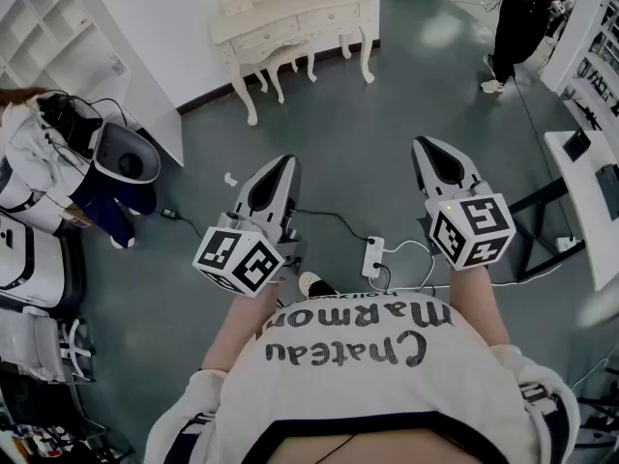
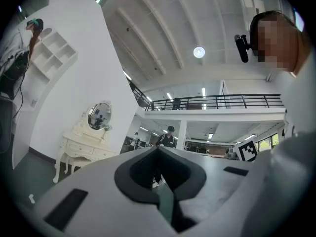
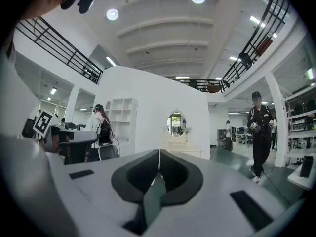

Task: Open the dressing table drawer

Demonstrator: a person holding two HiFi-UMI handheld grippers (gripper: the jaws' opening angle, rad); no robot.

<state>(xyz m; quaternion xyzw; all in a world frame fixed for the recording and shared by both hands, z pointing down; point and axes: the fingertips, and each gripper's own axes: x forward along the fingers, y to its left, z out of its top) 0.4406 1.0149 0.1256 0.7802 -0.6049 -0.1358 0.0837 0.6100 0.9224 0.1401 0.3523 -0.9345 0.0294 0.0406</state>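
Two claws (image 2: 158, 149) (image 3: 159, 151) closed, seemingly empty.

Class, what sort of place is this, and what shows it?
Probably a large indoor hall set up with mock rooms: a dressing table stands against a free-standing partition wall, a railed mezzanine runs overhead, and a power strip lies on the grey floor.

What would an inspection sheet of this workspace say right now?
Surface: grey-green floor, glossy.
Job's things: cream dressing table at the far wall, drawers look shut, far from both grippers.
Clutter: small white scrap on the floor.
Grippers: left gripper and right gripper both shut, empty.
Cables: white power strip with a black lead by the person's feet.
Surroundings: white shelf unit at left; person in black standing at far right.
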